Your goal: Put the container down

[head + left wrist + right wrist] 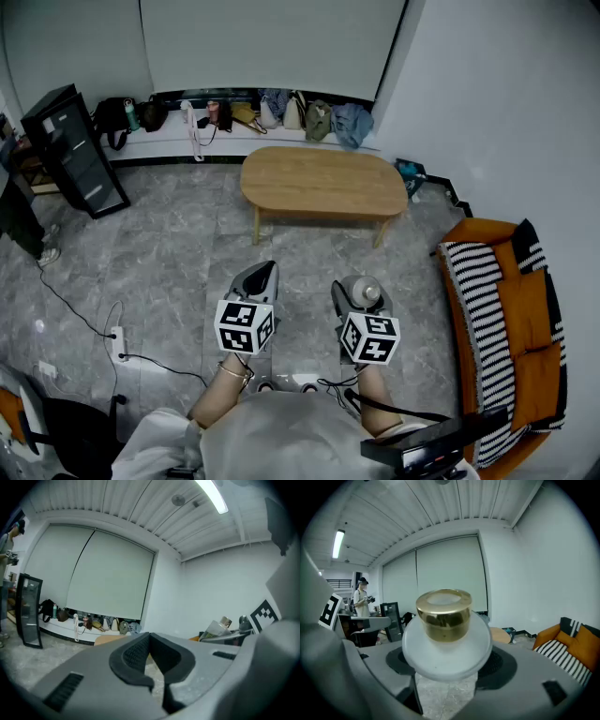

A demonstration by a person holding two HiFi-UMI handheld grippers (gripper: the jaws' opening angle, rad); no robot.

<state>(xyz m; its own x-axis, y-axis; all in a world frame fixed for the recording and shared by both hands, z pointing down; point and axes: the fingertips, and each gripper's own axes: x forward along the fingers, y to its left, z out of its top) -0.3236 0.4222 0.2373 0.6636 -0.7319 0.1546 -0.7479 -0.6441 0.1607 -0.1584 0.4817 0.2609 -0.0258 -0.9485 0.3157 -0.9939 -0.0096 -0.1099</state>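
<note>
The container (446, 641) is a white round-bodied bottle with a gold cap (444, 613). It sits between the pads of my right gripper (447, 670), which is shut on its wide body and holds it in the air, cap pointing away. In the head view the same container (367, 294) shows at the tip of the right gripper (354, 302), above the grey tiled floor. My left gripper (260, 280) hangs beside it at the same height. Its black pads (140, 656) meet with nothing between them. The container (219, 628) also appears at the right of the left gripper view.
An oval wooden table (323, 183) stands ahead on the floor. An orange sofa with a striped blanket (502, 300) lines the right wall. A black cabinet (80, 150) stands at far left, bags (281, 112) along the back ledge. A power strip (119, 342) lies left. A person (361, 604) stands far off.
</note>
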